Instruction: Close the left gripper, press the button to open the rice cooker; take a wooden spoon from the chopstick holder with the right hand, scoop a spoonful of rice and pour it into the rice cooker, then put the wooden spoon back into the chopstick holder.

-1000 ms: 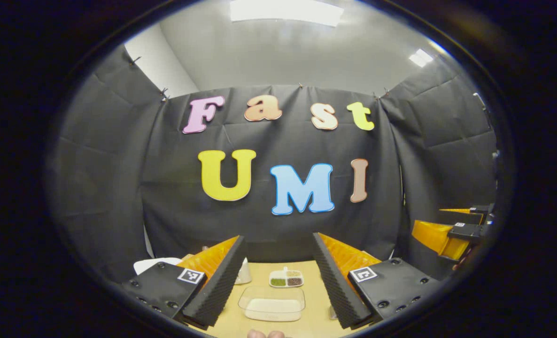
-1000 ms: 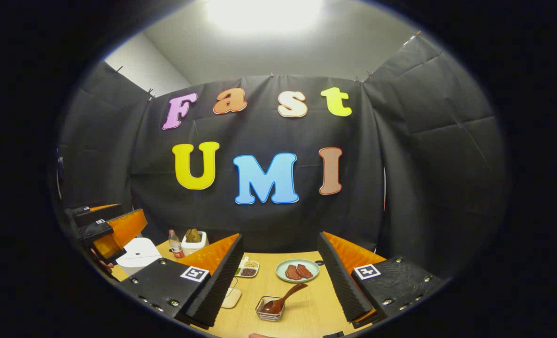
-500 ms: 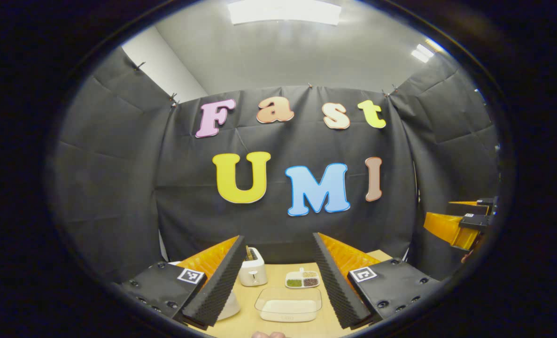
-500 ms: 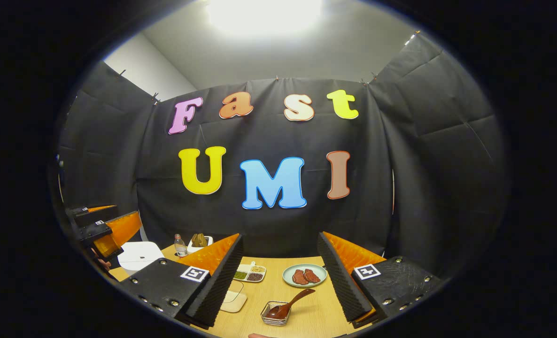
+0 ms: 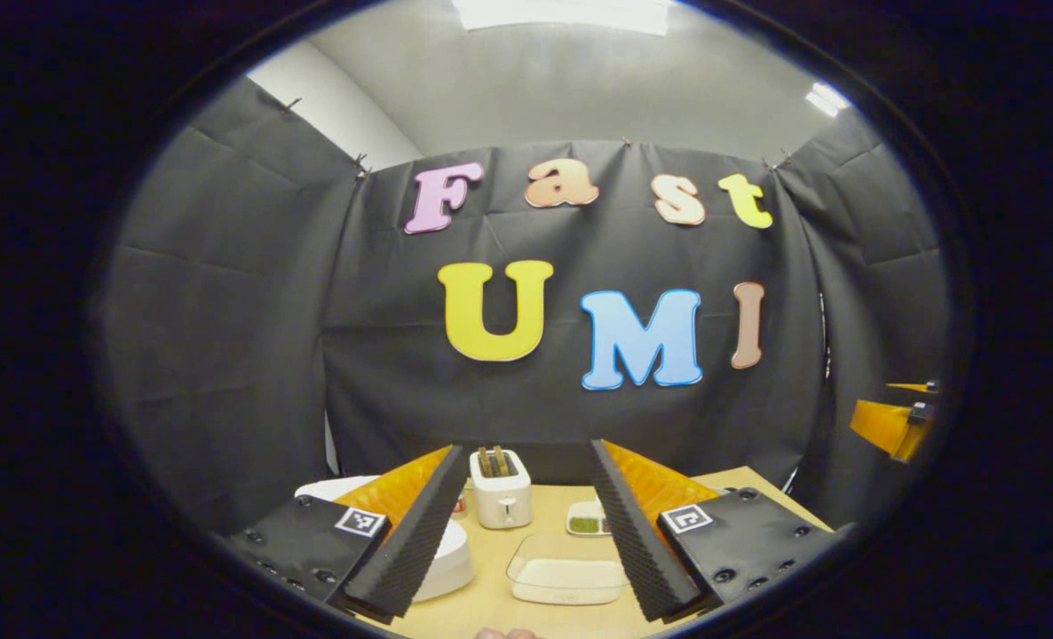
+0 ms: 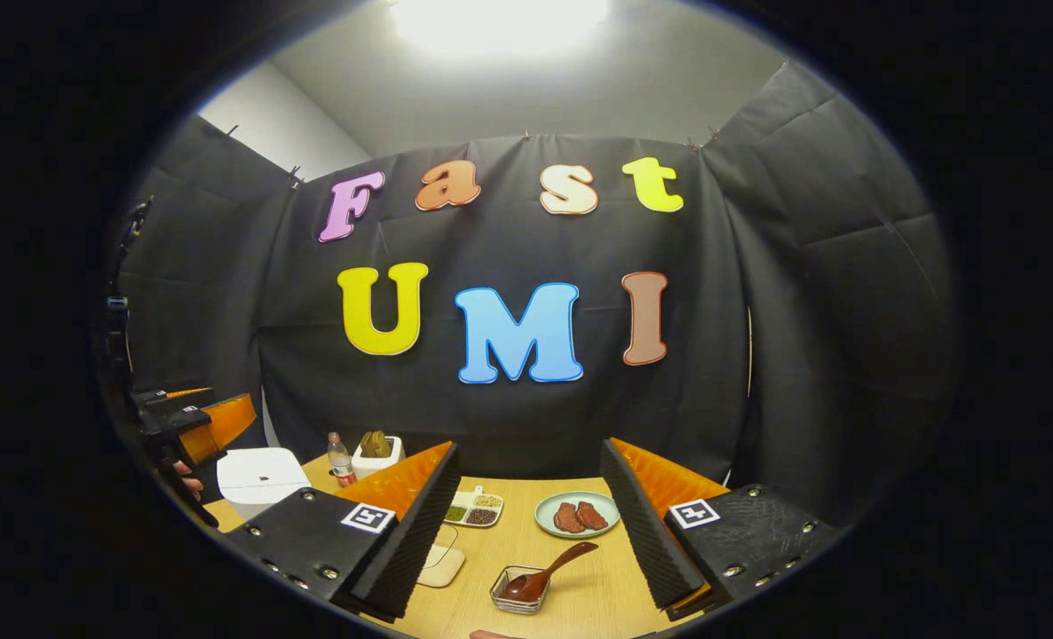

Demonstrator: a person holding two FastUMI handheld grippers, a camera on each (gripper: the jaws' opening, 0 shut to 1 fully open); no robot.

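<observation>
rice cooker (image 5: 442,555) — mostly hidden behind the left claw's (image 5: 516,532) own finger in the left gripper view; button unseen. sectioned dish (image 5: 587,522) half covered by the other finger. right claw (image 5: 899,424) cut off at the edge. in the right gripper view, the holder's (image 6: 376,454) contents too small to tell — rice tray (image 6: 442,564) partly hidden.

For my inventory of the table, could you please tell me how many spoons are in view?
1 clearly: a wooden spoon resting in the small glass bowl near the table's front. Brown items in the white holder at the back may be more; too small to tell.
</observation>
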